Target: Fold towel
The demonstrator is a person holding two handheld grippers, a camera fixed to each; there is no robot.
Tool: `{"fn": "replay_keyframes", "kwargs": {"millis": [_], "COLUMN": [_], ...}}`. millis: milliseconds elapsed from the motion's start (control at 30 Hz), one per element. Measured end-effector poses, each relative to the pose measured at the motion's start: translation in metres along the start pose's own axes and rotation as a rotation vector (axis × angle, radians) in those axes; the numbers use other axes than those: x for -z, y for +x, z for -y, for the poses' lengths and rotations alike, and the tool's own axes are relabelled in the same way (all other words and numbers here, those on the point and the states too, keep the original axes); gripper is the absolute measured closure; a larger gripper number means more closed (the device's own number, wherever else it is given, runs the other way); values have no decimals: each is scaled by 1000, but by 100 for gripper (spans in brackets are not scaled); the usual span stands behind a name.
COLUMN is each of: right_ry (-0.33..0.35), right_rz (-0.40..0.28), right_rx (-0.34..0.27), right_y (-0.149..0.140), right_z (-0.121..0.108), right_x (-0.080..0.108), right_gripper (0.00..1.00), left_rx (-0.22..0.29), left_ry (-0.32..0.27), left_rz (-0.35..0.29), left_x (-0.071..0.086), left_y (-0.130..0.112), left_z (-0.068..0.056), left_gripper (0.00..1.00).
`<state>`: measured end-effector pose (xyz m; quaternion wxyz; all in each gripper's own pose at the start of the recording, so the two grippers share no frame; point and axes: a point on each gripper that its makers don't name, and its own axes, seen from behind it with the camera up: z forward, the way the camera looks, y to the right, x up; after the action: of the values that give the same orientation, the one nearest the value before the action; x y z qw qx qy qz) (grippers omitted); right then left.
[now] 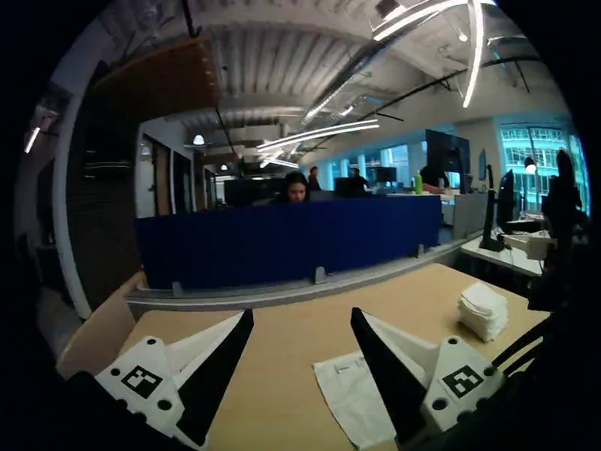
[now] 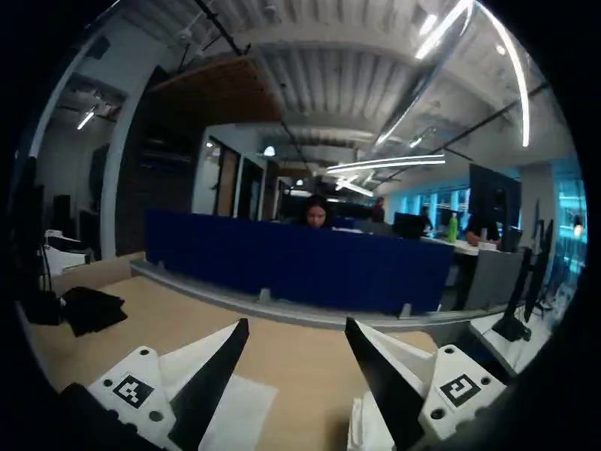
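Note:
A flat white towel (image 1: 349, 391) lies on the wooden table (image 1: 300, 353), partly under the right finger of my left gripper (image 1: 300, 316). That gripper hangs open above the table with nothing between its fingers. At the table's right end rests a stack of folded white towels (image 1: 482, 308). In the right gripper view, my right gripper (image 2: 295, 325) is also open and holds nothing. The flat towel (image 2: 244, 410) shows below its left finger, and the folded stack (image 2: 363, 422) peeks out beside its right finger.
A blue partition (image 1: 285, 240) with a grey rail runs along the table's far edge; a person sits behind it. A black bundle (image 2: 90, 308) lies at the table's left end. Desks with monitors (image 1: 505, 203) stand to the right.

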<state>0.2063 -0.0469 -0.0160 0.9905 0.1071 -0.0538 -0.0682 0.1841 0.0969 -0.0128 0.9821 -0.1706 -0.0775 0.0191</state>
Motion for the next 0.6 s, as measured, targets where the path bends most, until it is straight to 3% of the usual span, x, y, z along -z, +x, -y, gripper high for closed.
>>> {"fn": "replay_keyframes", "kwargs": {"millis": [167, 267, 467, 600], "right_ry": [166, 229, 277, 285], "right_rz": [118, 184, 238, 268], "right_rx": [48, 74, 89, 91], "right_y": [-17, -28, -44, -62], "right_z": [33, 45, 57, 60], "right_x": [5, 8, 7, 5], "right_gripper": [0, 0, 0, 0], "left_rx": [-41, -68, -83, -77], "left_ry": [-174, -225, -251, -258], "left_rz": [97, 120, 147, 176], "left_x": [1, 1, -4, -9], "left_y": [-14, -15, -25, -45], "left_z": [-37, -46, -49, -52], "left_gripper": [4, 4, 4, 4]}}
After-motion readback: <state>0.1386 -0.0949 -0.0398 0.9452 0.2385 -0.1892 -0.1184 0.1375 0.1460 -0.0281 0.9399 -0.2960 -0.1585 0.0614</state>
